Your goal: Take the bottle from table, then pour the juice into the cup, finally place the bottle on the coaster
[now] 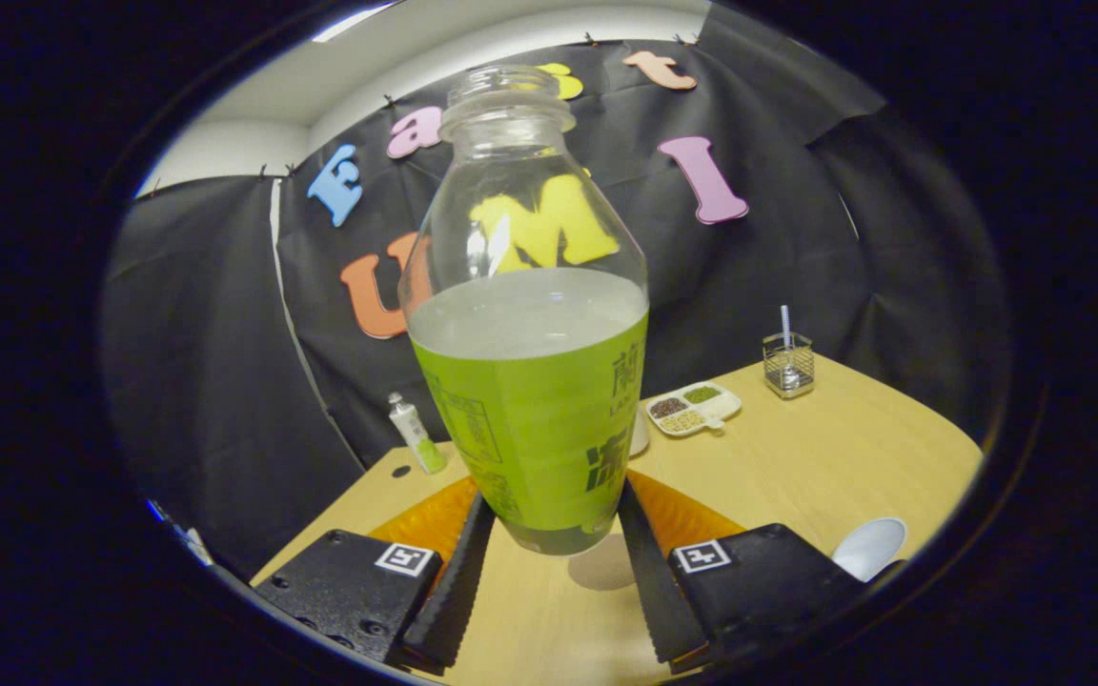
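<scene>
With the bottle (530, 381) taken as the landmark, one small tube (416, 433) with a green base is seen standing to its left on the wooden surface (825, 457), near the back edge. The bottle itself, uncapped and roughly half full of liquid behind a green label, is held upright between the jaws of the gripper (544, 562), both fingers being pressed against its lower sides; its base appears lifted off the surface, a shadow being cast beneath it. Just behind its base one orange coaster (682, 514) is spread out to either side. To the right of the bottle and farther back, one divided dish (694, 408) of three kinds of dry grains or beans is laid, then one wire holder (788, 364) with a straw in it. Near the right finger, one white cup (868, 548) is partly seen. The first step is judged done: the bottle has been taken. Whether anything has been poured cannot be told, as the cup's inside is hidden; setting the bottle on the coaster is left.
</scene>
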A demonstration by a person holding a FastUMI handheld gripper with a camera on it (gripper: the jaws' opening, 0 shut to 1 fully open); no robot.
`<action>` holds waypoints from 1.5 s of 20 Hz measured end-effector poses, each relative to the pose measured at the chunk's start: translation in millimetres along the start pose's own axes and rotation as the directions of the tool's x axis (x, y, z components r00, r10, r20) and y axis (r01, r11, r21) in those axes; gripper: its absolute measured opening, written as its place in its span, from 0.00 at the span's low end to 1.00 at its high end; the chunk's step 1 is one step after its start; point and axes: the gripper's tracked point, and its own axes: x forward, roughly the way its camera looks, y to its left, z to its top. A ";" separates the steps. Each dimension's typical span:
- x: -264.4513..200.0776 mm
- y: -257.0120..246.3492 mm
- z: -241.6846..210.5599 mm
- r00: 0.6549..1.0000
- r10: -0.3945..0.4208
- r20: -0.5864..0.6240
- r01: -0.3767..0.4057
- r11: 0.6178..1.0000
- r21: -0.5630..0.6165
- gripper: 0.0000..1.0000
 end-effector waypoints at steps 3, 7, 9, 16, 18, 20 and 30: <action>33.4 -4.4 -21.5 0.998 -0.047 -0.049 0.044 0.997 -0.059 0.77; 73.7 -14.6 -54.4 0.990 -0.096 -0.107 0.082 0.988 -0.133 0.78; 86.1 -19.7 -64.8 0.986 -0.119 -0.117 0.099 0.982 -0.161 0.78; 114.1 -33.7 -104.2 0.968 -0.168 -0.187 0.129 0.970 -0.204 0.78; 117.2 -37.4 -111.1 0.963 -0.179 -0.202 0.138 0.970 -0.202 0.78; 120.0 -39.2 -110.6 0.965 -0.179 -0.193 0.139 0.969 -0.205 0.78; 117.2 -37.4 -115.9 0.962 -0.181 -0.206 0.138 0.968 -0.208 0.81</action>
